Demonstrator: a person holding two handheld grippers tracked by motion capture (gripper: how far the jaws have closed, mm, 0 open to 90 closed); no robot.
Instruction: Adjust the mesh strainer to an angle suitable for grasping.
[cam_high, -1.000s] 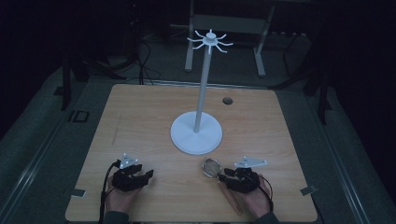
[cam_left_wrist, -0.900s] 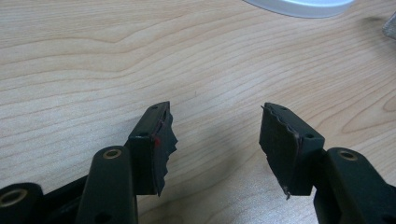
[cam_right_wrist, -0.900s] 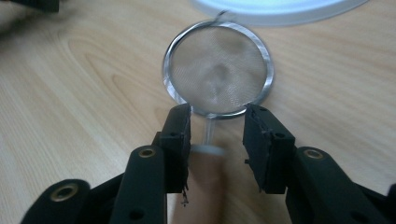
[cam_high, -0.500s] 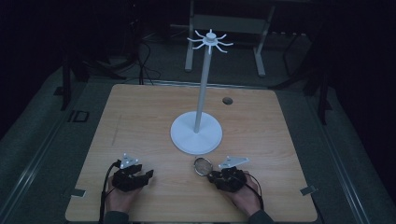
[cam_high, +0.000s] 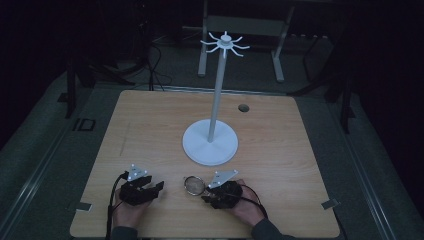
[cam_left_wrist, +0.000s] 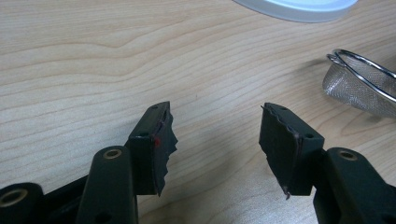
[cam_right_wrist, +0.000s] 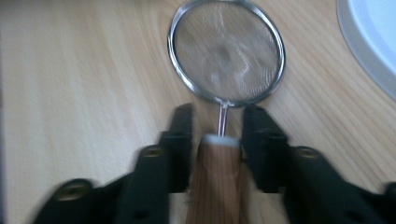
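One round mesh strainer (cam_right_wrist: 227, 53), wooden handle (cam_right_wrist: 215, 182) between right gripper's (cam_right_wrist: 218, 121) just-opening jaws.

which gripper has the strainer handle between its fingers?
The right gripper: the strainer's wooden handle runs between its fingers. The left gripper has only bare table between its fingers.

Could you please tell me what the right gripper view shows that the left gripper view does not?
Right gripper view: the strainer's wooden handle lying between the right tongs, which have just been opening. Left gripper view: the left tongs, open over the wooden table. Both: the strainer's mesh bowl, the stand's white base and that table.
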